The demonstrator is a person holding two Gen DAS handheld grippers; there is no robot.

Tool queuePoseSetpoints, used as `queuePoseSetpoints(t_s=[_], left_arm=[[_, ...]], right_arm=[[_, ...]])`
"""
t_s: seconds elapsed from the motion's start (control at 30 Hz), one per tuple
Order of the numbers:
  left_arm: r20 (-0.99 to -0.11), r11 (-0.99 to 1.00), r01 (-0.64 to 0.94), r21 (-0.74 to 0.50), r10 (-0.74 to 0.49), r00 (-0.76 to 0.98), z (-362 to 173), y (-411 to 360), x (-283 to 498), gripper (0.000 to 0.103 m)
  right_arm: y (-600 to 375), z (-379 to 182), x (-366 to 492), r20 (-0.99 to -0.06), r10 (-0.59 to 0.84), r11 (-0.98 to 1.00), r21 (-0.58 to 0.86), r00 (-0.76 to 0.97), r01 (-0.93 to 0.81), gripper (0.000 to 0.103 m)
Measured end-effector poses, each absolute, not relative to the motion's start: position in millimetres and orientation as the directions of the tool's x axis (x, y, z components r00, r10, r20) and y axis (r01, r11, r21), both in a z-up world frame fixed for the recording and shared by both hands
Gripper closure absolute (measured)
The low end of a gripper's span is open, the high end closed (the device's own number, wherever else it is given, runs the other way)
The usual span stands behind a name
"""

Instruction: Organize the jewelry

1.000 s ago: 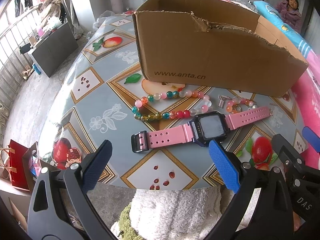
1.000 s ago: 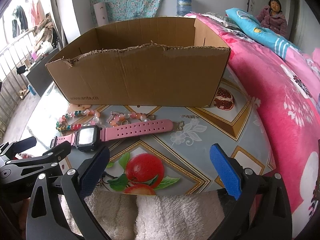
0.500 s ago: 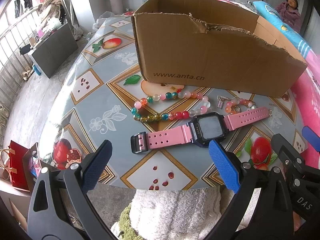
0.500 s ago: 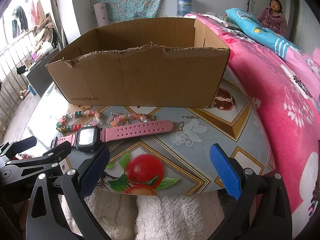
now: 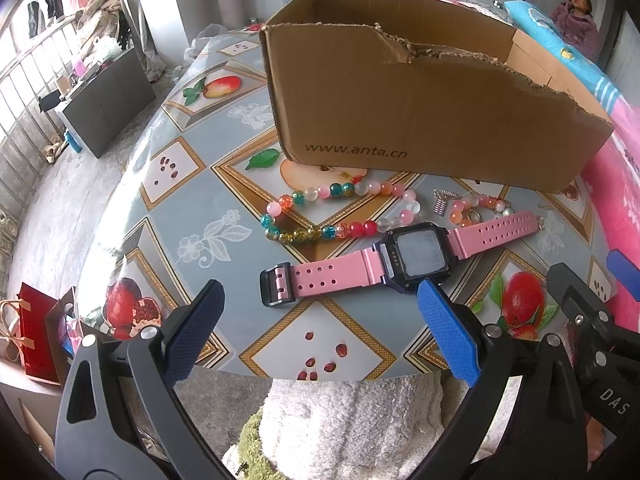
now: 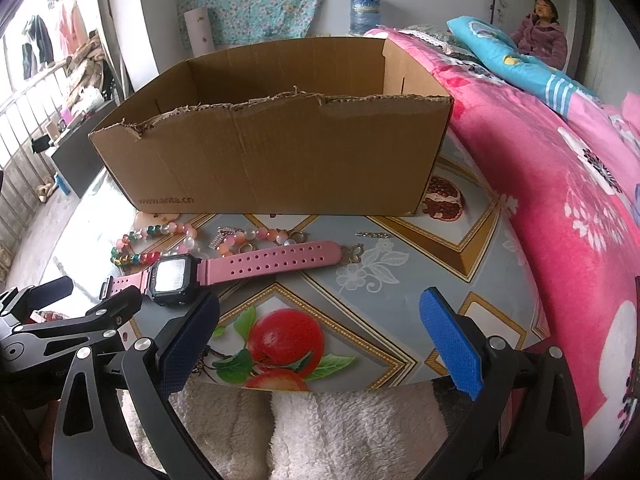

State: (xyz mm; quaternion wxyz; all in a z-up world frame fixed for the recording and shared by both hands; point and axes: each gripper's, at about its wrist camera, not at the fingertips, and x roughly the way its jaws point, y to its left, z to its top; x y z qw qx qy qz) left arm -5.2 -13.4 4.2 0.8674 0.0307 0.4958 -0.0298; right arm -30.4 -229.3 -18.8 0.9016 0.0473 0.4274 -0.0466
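A pink-strapped watch (image 5: 400,258) (image 6: 224,270) lies flat on the table, just beyond my left gripper (image 5: 320,328), which is open and empty. Behind the watch rest a multicoloured bead bracelet (image 5: 336,212) (image 6: 154,240), a smaller pink bead bracelet (image 5: 476,206) (image 6: 256,238) and a small silver clasp piece (image 5: 442,202). An open cardboard box (image 5: 424,108) (image 6: 280,152) stands behind them. My right gripper (image 6: 316,342) is open over the apple print, with a gold butterfly charm (image 6: 354,254) and a short chain (image 6: 372,234) ahead of it.
The round table (image 5: 160,208) has a fruit-print cover and drops off at its near edge above white fleece-covered knees (image 5: 352,420). A pink floral bed (image 6: 560,184) borders the right, with a person sitting at its far end. A red bag (image 5: 34,340) stands on the floor, left.
The left view has crept slightly closer to the watch and box. The right gripper has barely moved. Both stay open.
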Motion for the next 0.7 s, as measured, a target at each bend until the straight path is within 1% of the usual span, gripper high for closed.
queuePoseSetpoints(t_s=[0.23,0.33,0.4,0.47,0.5,0.57,0.6,0.7], left_arm=[[-0.849,0.994,0.103,0.032,-0.027,0.528,6,-15,-3,0.010],[-0.836,0.993,0.111,0.043,-0.025,0.548,8,-11,-1,0.010],[-0.828,0.991,0.129,0.032,-0.046,0.559,9,-5,1,0.010],[-0.817,0.990,0.141,0.022,-0.064,0.574,10,5,2,0.010],[-0.808,0.988,0.154,0.008,-0.084,0.583,10,13,3,0.010],[-0.792,0.986,0.164,-0.014,-0.111,0.600,10,25,2,0.010],[-0.786,0.987,0.162,-0.021,-0.116,0.608,10,29,1,0.010],[-0.743,0.969,0.220,-0.109,-0.226,0.630,10,47,-4,0.009]], right_arm=[[-234,-14,-34,-0.747,-0.042,0.993,0.044,0.663,0.112,0.005],[-232,-8,-38,-0.709,-0.026,0.998,0.024,0.704,0.062,0.005],[-228,-2,-40,-0.678,-0.006,1.000,0.002,0.735,0.011,0.005],[-221,1,-41,-0.653,0.032,0.998,-0.021,0.757,-0.060,0.005],[-216,2,-40,-0.645,0.073,0.992,-0.029,0.760,-0.121,0.005],[-206,2,-37,-0.647,0.143,0.976,-0.033,0.749,-0.216,0.005],[-198,0,-33,-0.657,0.203,0.955,-0.030,0.726,-0.294,0.007],[-178,-6,-25,-0.674,0.301,0.904,-0.024,0.675,-0.427,0.011]])
